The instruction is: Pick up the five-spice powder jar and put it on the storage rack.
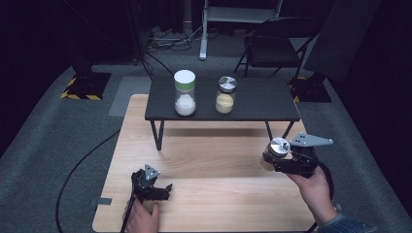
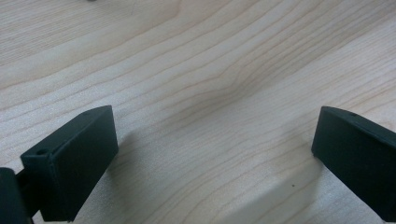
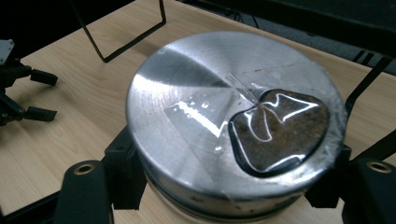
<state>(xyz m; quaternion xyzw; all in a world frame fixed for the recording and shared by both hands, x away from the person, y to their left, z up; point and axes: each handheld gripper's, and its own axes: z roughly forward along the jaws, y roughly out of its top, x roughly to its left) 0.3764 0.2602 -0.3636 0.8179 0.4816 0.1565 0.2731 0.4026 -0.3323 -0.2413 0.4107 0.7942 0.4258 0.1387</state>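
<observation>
R: my right gripper [image 1: 272,160] fingers pinch the metal-lidded jar [image 3: 233,121], seemingly clear of the desk [image 1: 214,194] | L: left gripper [image 1: 163,190] fingers spread, nothing between

Left tool [image 1: 165,190]: black body, grey three-cornered plate, black cable trailed; blocky black jaws bored with small holes. Right tool [image 1: 272,160]: black, longer grey plate fitted. Blue denim sleeve [image 1: 347,225] worn.

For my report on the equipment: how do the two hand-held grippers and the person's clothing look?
Both grippers, left gripper and right gripper, are black with blocky jaws, each topped by a grey three-cornered plate. A black cable trails from the left one. A blue denim-like sleeve shows at the right wrist.
</observation>
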